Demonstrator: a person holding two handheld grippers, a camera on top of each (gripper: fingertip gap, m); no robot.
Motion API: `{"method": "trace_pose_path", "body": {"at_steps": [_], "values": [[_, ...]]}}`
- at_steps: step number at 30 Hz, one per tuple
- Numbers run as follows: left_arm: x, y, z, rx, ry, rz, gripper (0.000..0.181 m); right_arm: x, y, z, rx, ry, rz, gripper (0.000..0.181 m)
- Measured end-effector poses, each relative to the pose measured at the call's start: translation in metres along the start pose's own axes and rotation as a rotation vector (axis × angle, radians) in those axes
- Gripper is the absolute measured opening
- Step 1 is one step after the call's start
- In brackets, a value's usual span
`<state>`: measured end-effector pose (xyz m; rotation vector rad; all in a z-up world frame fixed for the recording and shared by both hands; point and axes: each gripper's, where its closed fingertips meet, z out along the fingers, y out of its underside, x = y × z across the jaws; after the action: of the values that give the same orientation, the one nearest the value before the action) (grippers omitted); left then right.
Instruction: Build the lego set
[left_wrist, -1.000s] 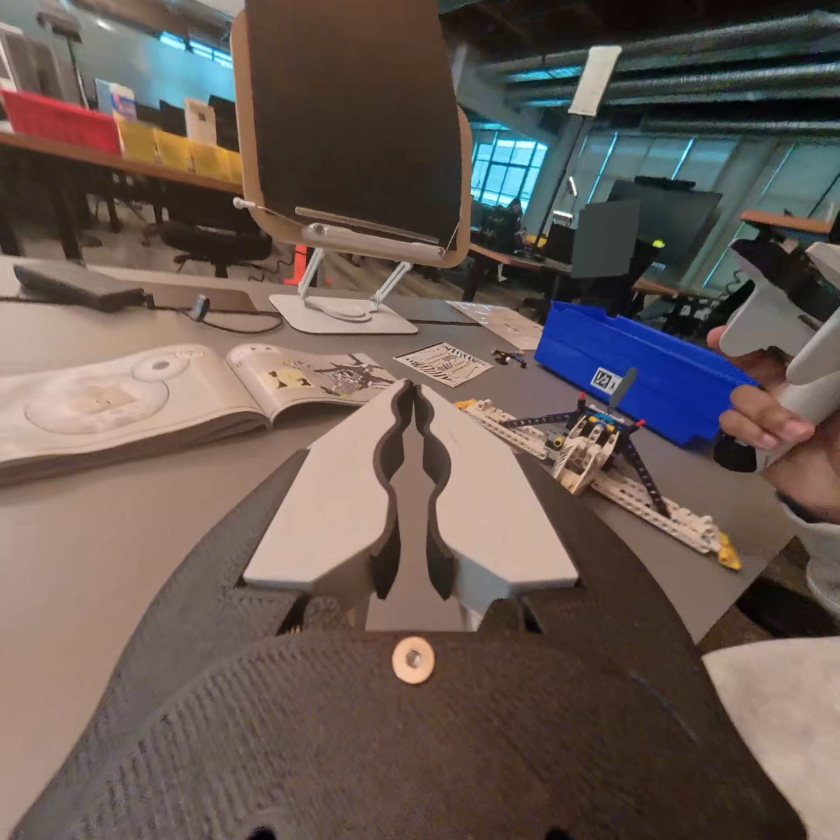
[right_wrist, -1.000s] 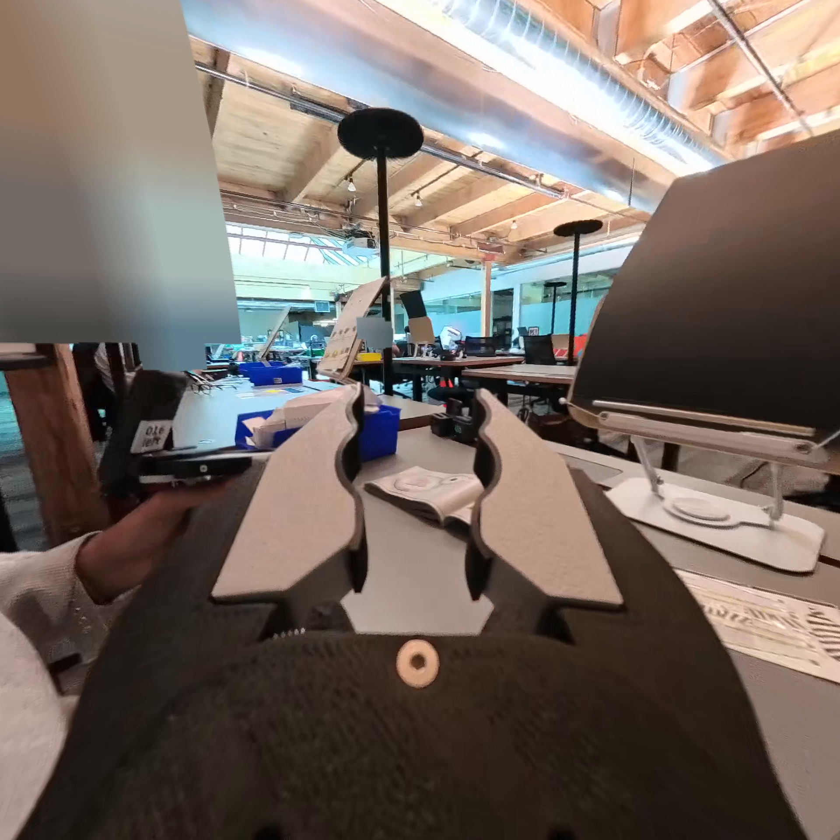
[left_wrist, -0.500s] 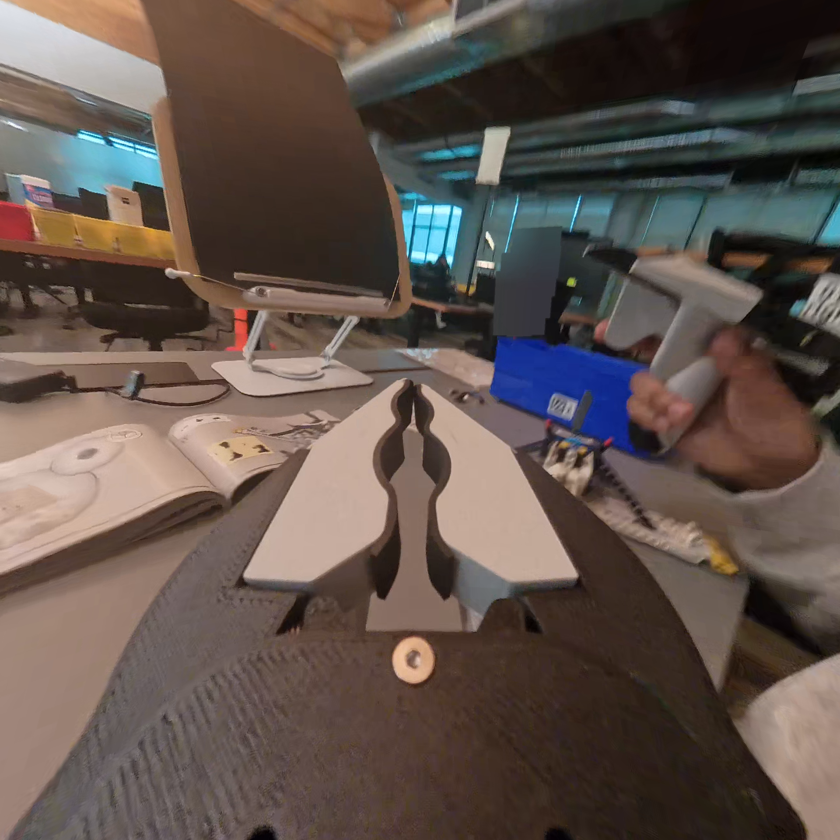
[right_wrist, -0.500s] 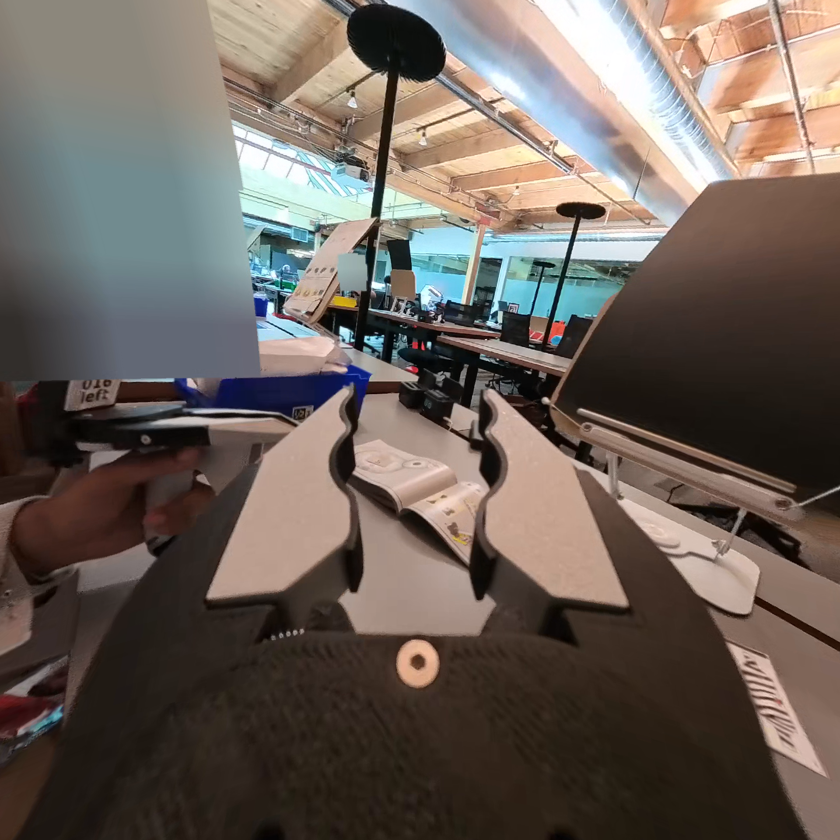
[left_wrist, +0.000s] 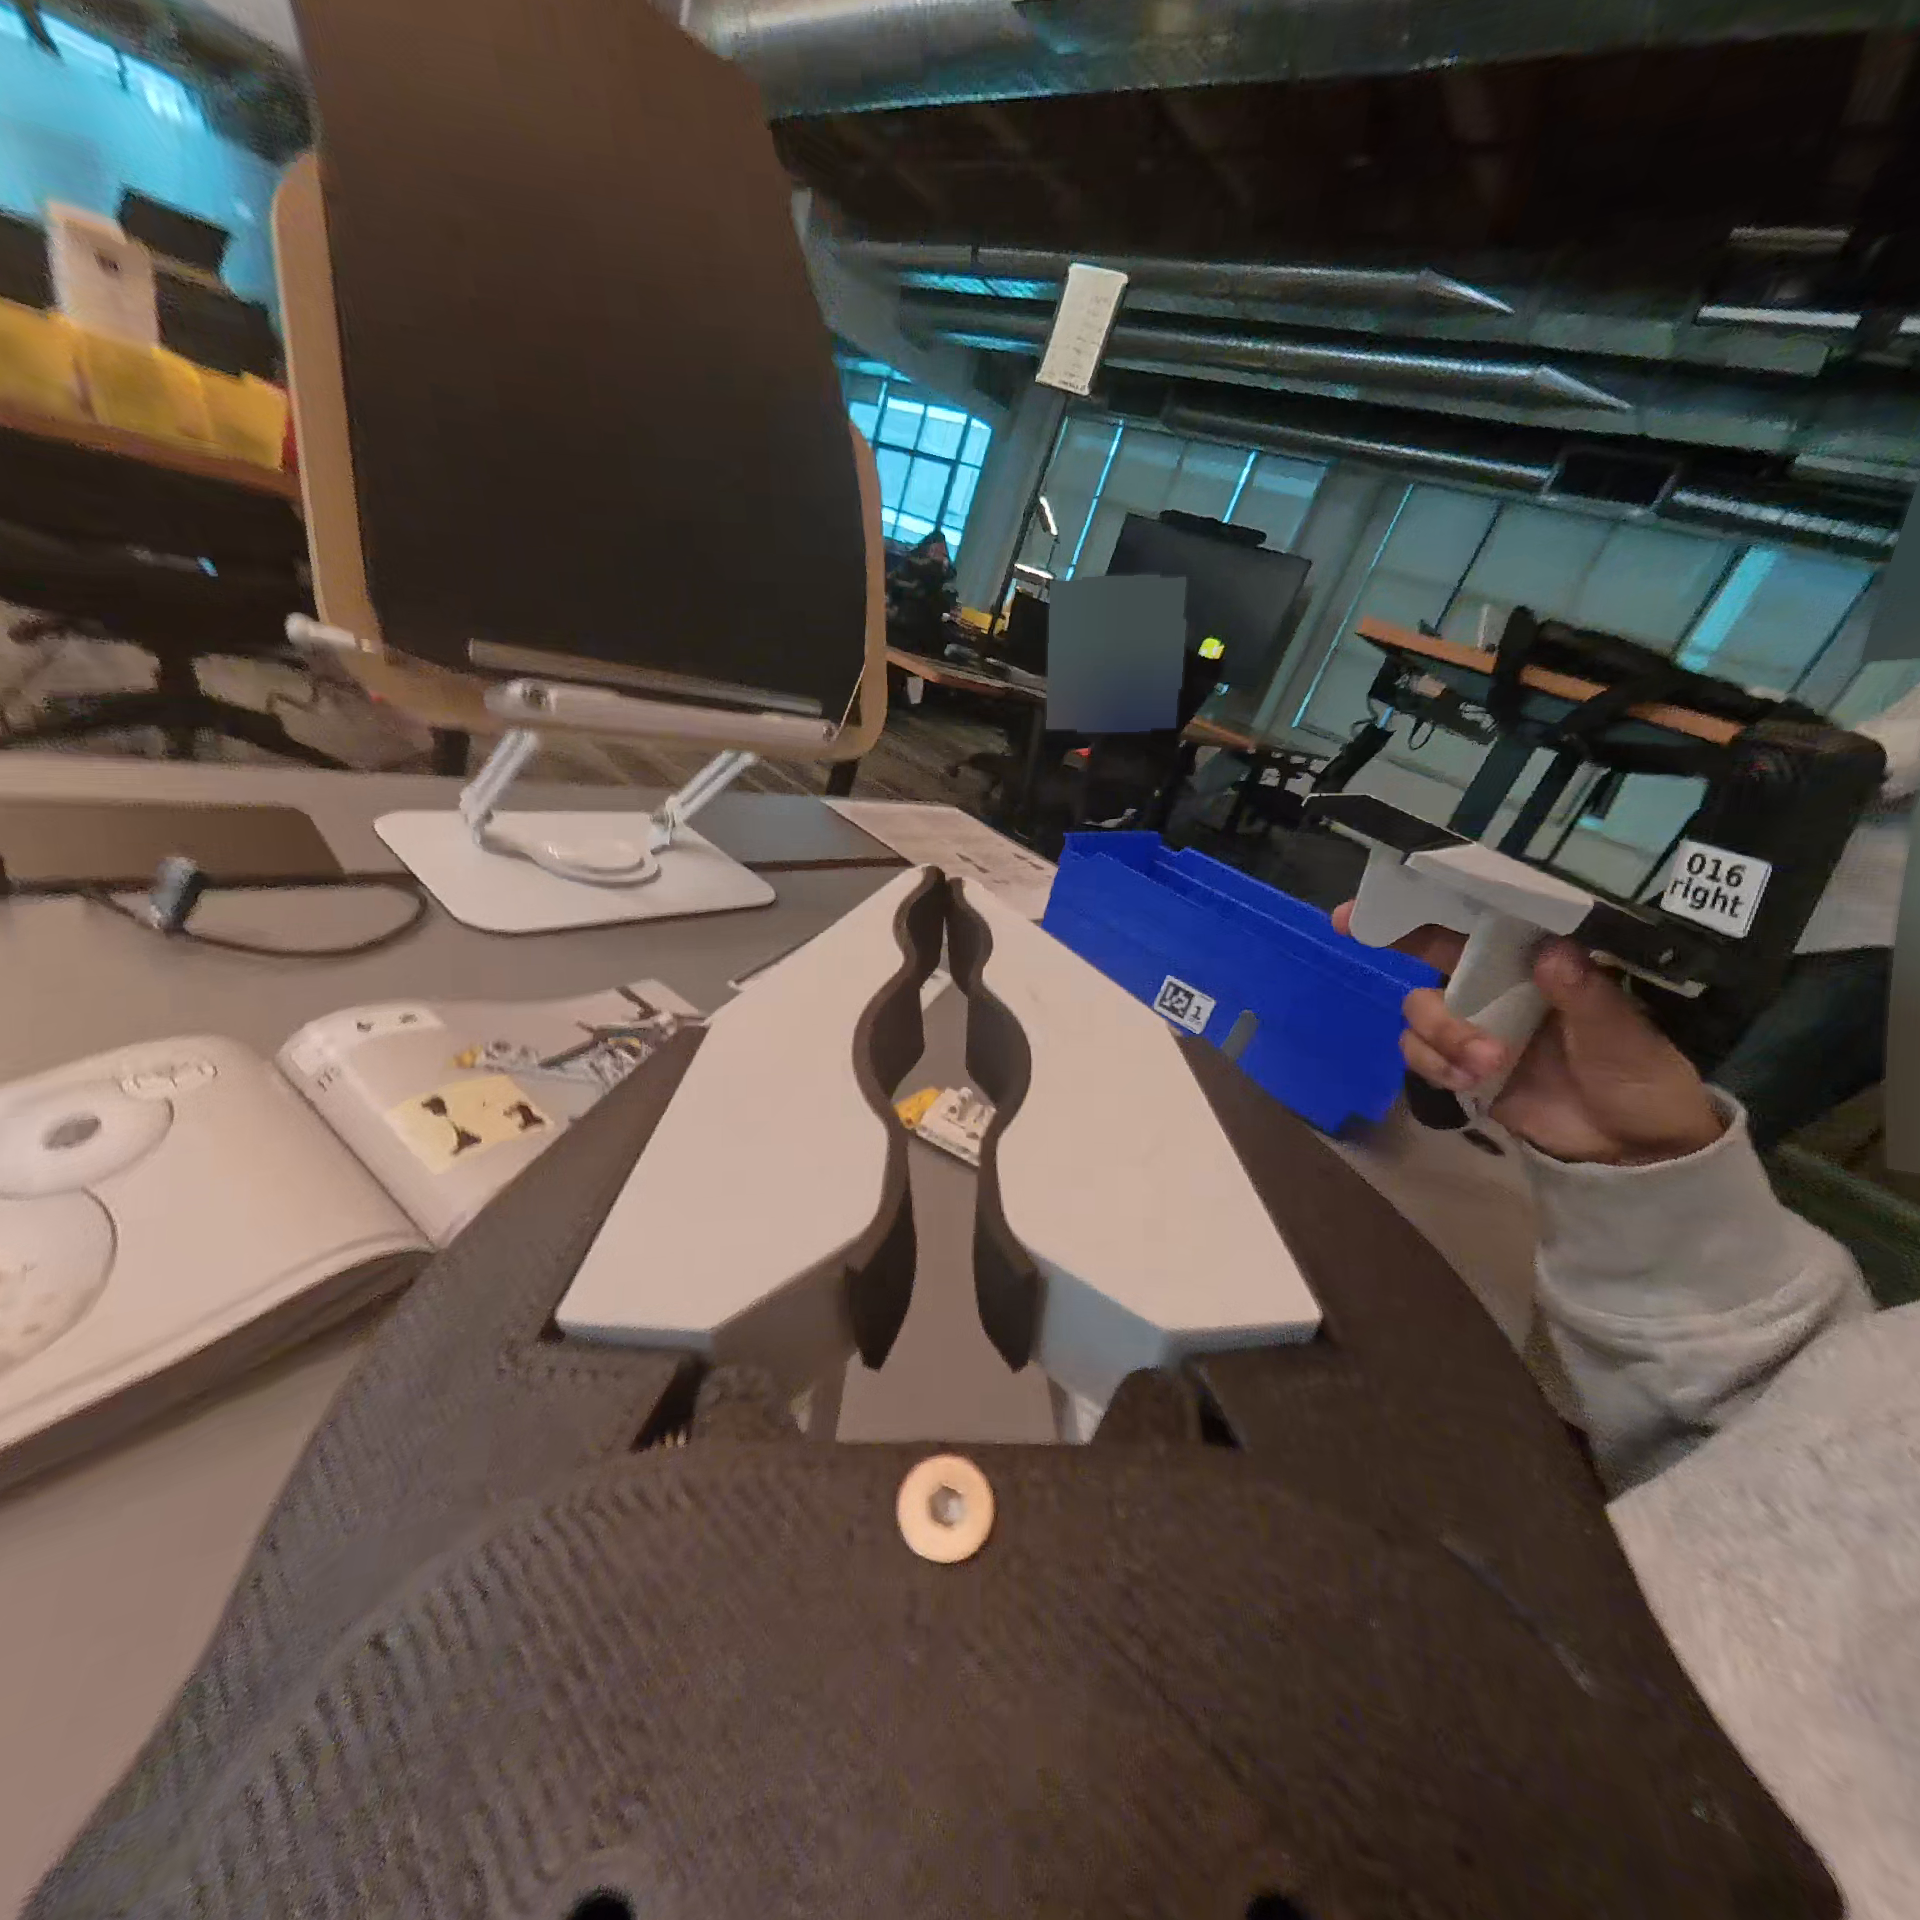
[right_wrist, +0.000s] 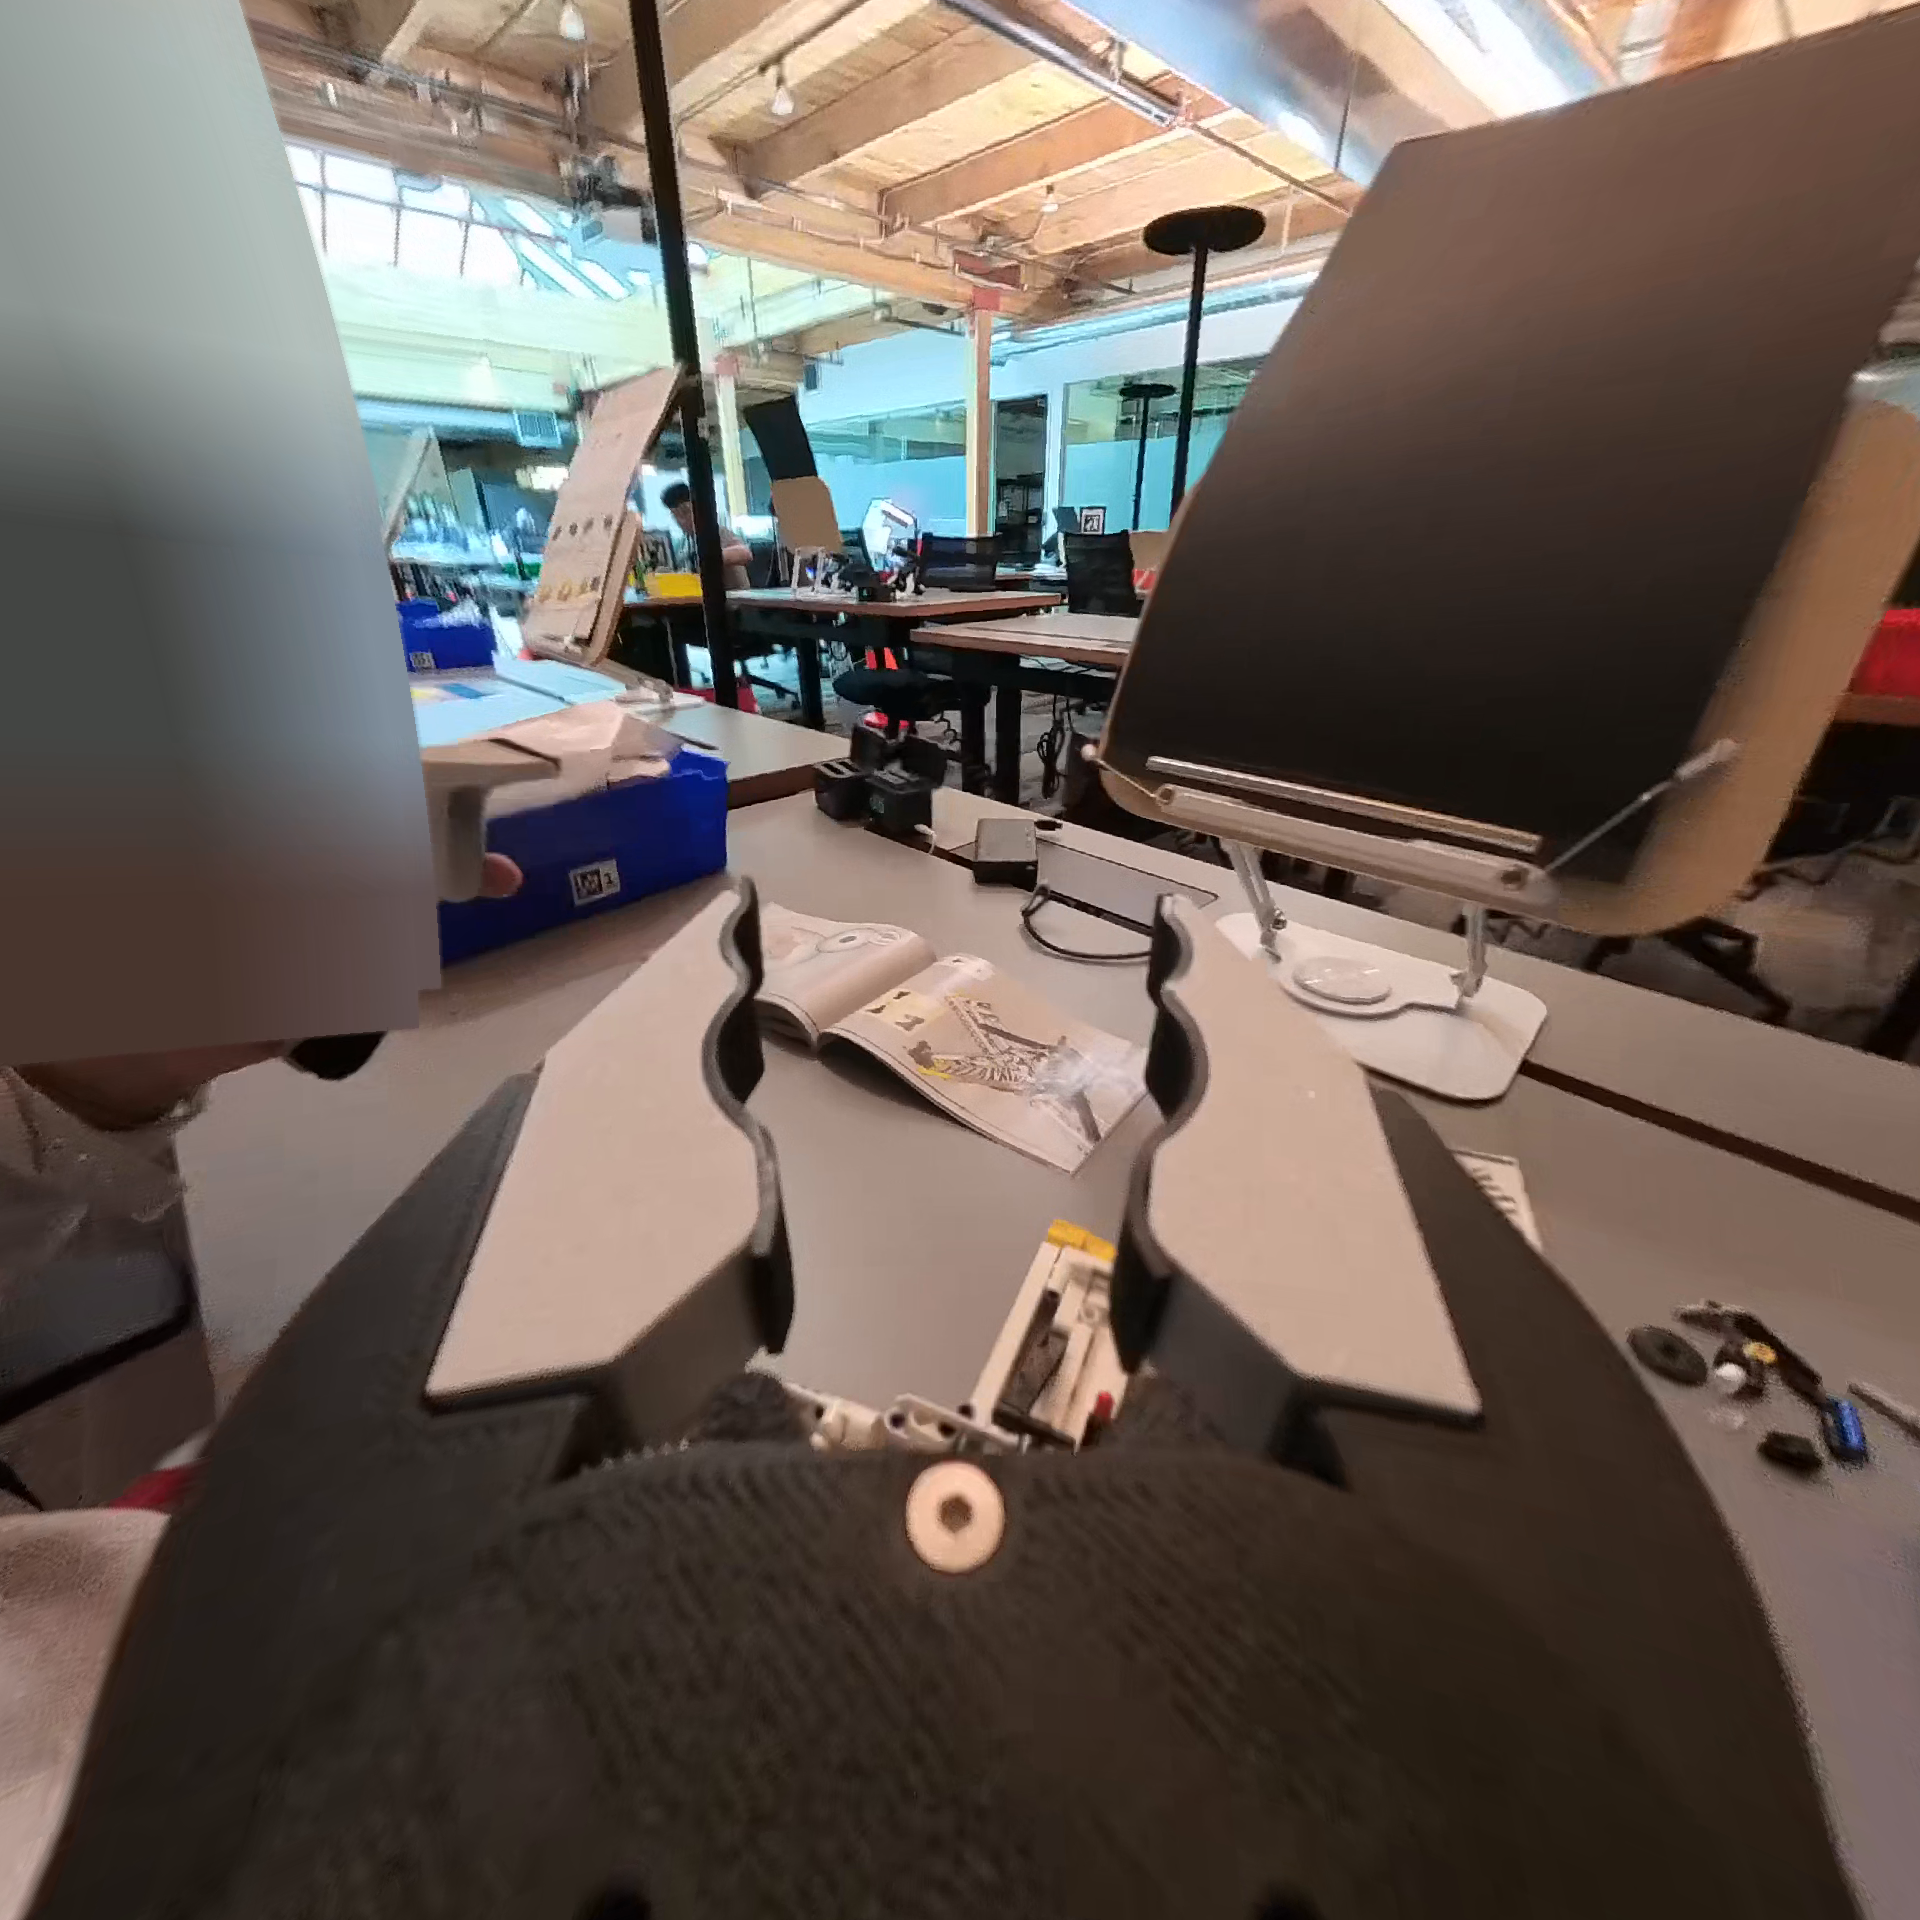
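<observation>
1. One sliver of the part-built lego model (left_wrist: 951, 1117) shows past the left gripper (left_wrist: 943, 904), jaws closed on nothing, beside the open instruction booklet (left_wrist: 312, 1132)
2. Right gripper (right_wrist: 951, 956) hangs wide open above the model (right_wrist: 1049, 1340); loose pieces (right_wrist: 1756, 1382) lie unattached, so much building likely remains

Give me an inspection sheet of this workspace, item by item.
Surface: grey table, mostly bare in the middle.
Job's things: white lego model under the right tongs; open instruction booklet; loose small parts on the table to the model's right.
Clutter: blue bin; tablet stand holding a dark panel; printed sheet.
Grippers: left tongs shut, empty; right tongs open, empty.
Cables: black cable beside the stand.
Surroundings: open office with desks, chairs and people farther off.
</observation>
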<state>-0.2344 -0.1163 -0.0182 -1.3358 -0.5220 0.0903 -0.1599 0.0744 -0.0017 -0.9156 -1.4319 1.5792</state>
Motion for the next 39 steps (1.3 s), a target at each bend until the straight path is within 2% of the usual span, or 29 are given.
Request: {"method": "trace_pose_path", "body": {"at_steps": [2,5,7,8,10,12,14,15,16,18,21,24,28,30,32,34,36,39], "values": [[0.008,0.0,0.005,-0.003,-0.017,0.125,0.0,0.011,-0.002,-0.008,0.047,0.016,0.076,0.065],[-0.01,0.037,0.024,-0.01,-0.074,0.336,0.0,0.013,0.007,-0.005,0.175,-0.004,0.153,0.043],[-0.023,0.06,0.034,-0.027,-0.079,0.316,0.0,0.015,0.031,0.005,0.115,-0.002,0.178,0.043],[-0.026,0.06,0.035,-0.002,-0.078,0.278,0.0,0.013,0.042,0.012,0.068,-0.006,0.208,0.045],[-0.017,0.038,0.029,0.115,-0.068,0.219,0.0,-0.005,0.066,0.024,-0.143,-0.076,0.291,0.051],[-0.008,0.04,0.024,0.084,-0.094,0.219,0.0,-0.045,0.065,0.02,-0.273,-0.263,0.392,0.054],[0.005,0.062,0.008,0.049,-0.109,0.198,0.0,-0.077,0.053,-0.001,-0.222,-0.392,0.462,0.057],[0.014,0.066,-0.002,0.075,-0.107,0.174,0.0,-0.082,0.049,-0.01,-0.191,-0.401,0.44,0.041],[0.024,0.068,-0.008,0.091,-0.087,0.151,0.0,-0.083,0.047,-0.017,-0.174,-0.382,0.397,0.038],[0.042,0.067,-0.014,0.073,-0.075,0.18,0.0,-0.082,0.038,-0.025,-0.165,-0.317,0.32,0.057],[0.066,0.058,-0.02,0.041,-0.09,0.271,0.0,-0.094,0.019,-0.038,-0.143,-0.26,0.172,0.06],[0.087,0.058,-0.025,0.037,-0.046,0.216,0.0,-0.097,0.017,-0.049,-0.14,-0.164,-0.012,0.065],[0.082,0.068,-0.035,-0.027,-0.078,0.218,0.0,-0.073,0.007,-0.063,-0.059,0.002,-0.158,0.062],[0.058,0.081,-0.044,-0.098,-0.162,0.231,0.0,-0.06,0.008,-0.067,-0.012,0.046,-0.155,0.059],[0.028,0.093,-0.056,-0.149,-0.241,0.203,0.0,-0.041,0.025,-0.068,-0.042,0.101,-0.16,0.063],[0.008,0.098,-0.071,-0.131,-0.254,0.118,0.0,-0.008,0.051,-0.078,-0.154,0.217,-0.235,0.065],[-0.009,0.097,-0.085,-0.083,-0.261,0.011,0.0,0.032,0.066,-0.097,-0.206,0.372,-0.351,0.059],[-0.027,0.084,-0.096,0.04,-0.246,-0.089,0.0,0.076,0.066,-0.116,-0.116,0.529,-0.442,0.044]]}}
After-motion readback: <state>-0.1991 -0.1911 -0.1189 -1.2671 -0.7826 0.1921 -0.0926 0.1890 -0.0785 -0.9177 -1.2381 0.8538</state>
